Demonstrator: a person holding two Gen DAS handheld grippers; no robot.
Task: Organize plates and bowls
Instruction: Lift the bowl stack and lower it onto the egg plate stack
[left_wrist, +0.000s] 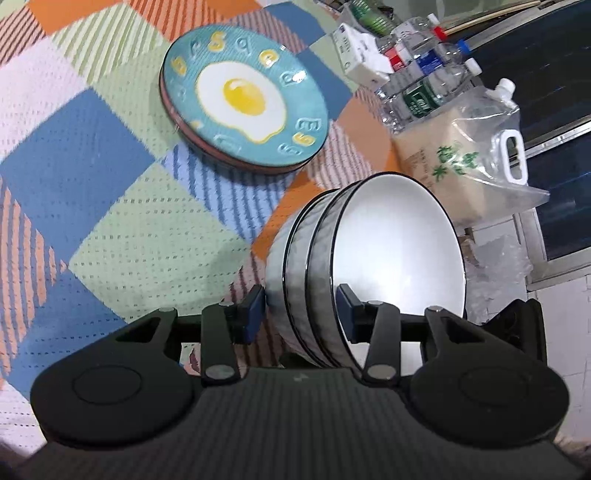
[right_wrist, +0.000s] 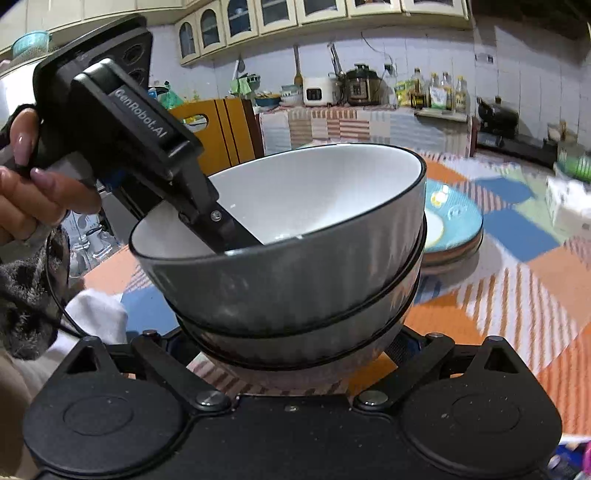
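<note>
— Grey-sided bowls, white inside, black rims: where did the left camera put them?

— Nested three deep and tipped on edge. The left gripper pinched the stack's near rim, one blue pad outside the wall, the other inside the top bowl. Beyond sat a teal plate with a fried-egg picture, on top of other plates, flat on the checked cloth. Water bottles and a clear bag stood to the right.

— And the right camera?

— Same bowls, just ahead of the right gripper. Its jaws stood spread wide either side of the stack's base; contact could not be told. The left gripper reached in from upper left, a hand on its handle, a finger inside the top bowl. The plates lay behind, partly hidden.
</note>
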